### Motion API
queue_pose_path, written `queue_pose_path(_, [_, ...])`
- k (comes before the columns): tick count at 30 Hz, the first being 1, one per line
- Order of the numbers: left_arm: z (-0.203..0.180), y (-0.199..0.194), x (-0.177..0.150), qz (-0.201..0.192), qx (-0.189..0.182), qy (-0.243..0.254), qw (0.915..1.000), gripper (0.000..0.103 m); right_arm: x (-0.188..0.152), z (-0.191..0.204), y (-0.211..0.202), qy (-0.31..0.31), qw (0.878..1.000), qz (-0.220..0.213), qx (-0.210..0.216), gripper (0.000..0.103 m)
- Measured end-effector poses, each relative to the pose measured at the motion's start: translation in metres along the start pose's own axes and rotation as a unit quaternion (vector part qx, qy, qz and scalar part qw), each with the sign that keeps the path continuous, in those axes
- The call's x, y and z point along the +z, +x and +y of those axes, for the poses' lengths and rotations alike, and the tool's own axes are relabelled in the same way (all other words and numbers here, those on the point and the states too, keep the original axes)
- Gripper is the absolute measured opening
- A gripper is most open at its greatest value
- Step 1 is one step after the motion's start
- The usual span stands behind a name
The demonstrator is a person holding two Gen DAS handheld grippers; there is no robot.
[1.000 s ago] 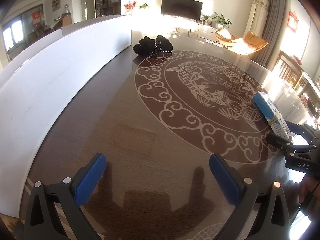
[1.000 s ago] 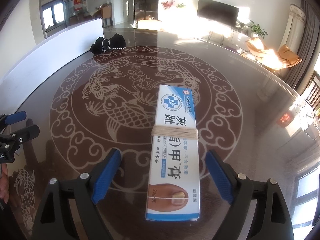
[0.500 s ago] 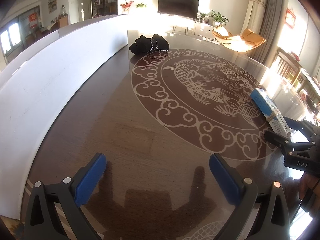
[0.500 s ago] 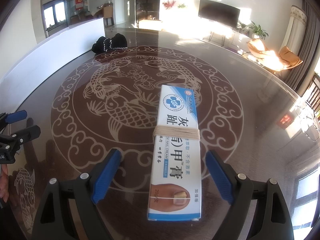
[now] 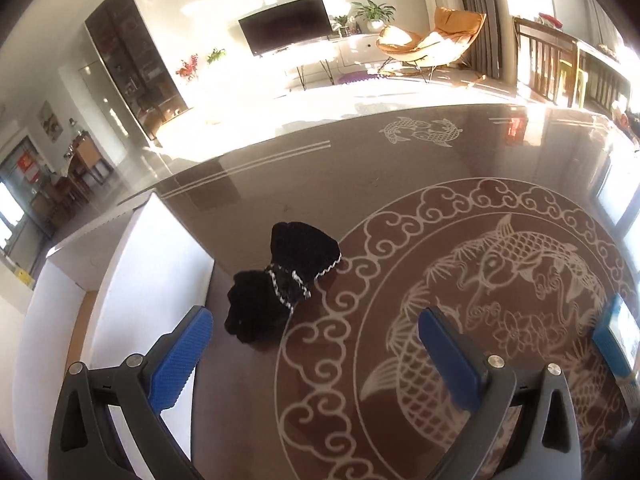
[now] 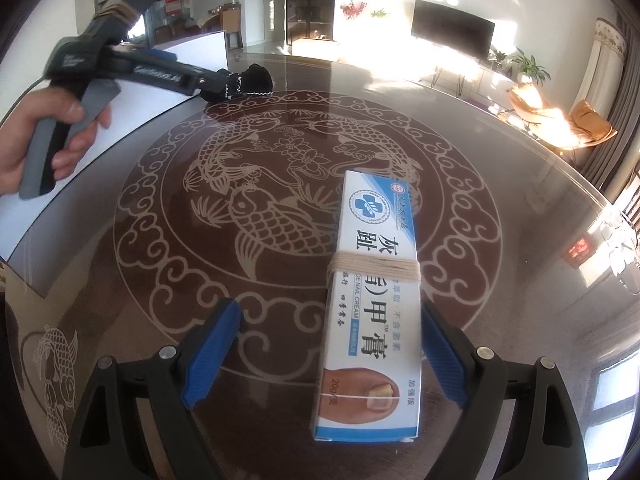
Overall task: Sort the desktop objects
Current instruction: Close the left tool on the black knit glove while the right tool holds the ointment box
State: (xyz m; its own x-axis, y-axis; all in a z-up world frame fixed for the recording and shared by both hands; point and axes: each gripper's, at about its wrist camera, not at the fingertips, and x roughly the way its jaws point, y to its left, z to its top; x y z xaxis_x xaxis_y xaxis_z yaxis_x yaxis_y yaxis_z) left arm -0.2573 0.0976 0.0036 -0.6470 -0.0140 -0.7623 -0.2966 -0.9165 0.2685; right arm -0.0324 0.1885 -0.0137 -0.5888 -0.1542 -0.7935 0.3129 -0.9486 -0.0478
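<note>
Bright, sunlit living room with pale walls. Against the far wall, a black flat-screen television [image 5: 285, 25] above a low white console [image 5: 352, 50]. To its right, an orange leather lounge chair [image 5: 432, 38] beside grey curtains [image 5: 476, 12]. Left of it, a tall dark glass-fronted cabinet [image 5: 132, 64]. Green potted plant [image 5: 374, 12] on the console. Glare across the pale floor [image 5: 320, 96].

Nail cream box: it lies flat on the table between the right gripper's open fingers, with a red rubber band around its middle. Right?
Not quite. The right wrist view shows the nail cream box bound with beige string, not a red rubber band. The rest holds: flat on the table, between the open right gripper.
</note>
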Motion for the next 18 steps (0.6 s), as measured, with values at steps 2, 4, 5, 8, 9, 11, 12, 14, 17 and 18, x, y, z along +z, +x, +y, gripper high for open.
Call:
queue_pose_path(2, [0.003, 0.027, 0.013, 0.02, 0.004, -0.001, 0.9998, 0.103, 0.0, 0.0, 0.0, 0.0, 1.0, 0.0, 0.001, 0.088])
queue_pose_path(4, [0.008, 0.049, 0.021, 0.035, -0.001, -0.015, 0.9993, 0.103, 0.0, -0.001, 0.0, 0.001, 1.0, -0.001, 0.002, 0.088])
queue_pose_path(5, [0.01, 0.059, 0.023, 0.044, -0.011, -0.022, 0.9987, 0.103, 0.0, -0.001, 0.0, 0.002, 1.0, -0.001, 0.002, 0.088])
queue_pose_path(8, [0.012, 0.067, 0.022, 0.031, -0.043, -0.038, 0.9978, 0.1, 0.0, -0.004, 0.001, 0.009, 1.0, 0.0, 0.002, 0.088])
queue_pose_path(9, [0.013, 0.064, 0.019, 0.021, -0.061, -0.044, 0.9969, 0.081, 0.0, -0.005, 0.001, 0.012, 1.0, 0.0, 0.002, 0.088])
queue_pose_path(11, [0.013, 0.058, 0.013, 0.014, -0.084, -0.065, 0.9942, 0.041, 0.0, -0.008, 0.0, 0.018, 1.0, -0.003, 0.004, 0.088])
queue_pose_path(12, [0.012, 0.055, 0.009, 0.015, -0.079, -0.07, 0.9944, 0.037, 0.0, -0.009, -0.001, 0.021, 1.0, -0.005, 0.005, 0.088])
queue_pose_path(14, [0.006, 0.045, -0.003, 0.011, -0.07, -0.069, 0.9951, 0.036, -0.001, -0.011, -0.002, 0.026, 1.0, -0.008, 0.007, 0.088])
queue_pose_path(17, [0.001, 0.026, -0.026, 0.012, -0.062, -0.077, 0.995, 0.036, -0.001, -0.012, -0.003, 0.028, 0.999, -0.012, 0.009, 0.088])
queue_pose_path(18, [-0.001, 0.019, -0.035, 0.014, -0.066, -0.084, 0.9942, 0.036, 0.0, -0.012, -0.003, 0.028, 0.999, -0.013, 0.009, 0.088])
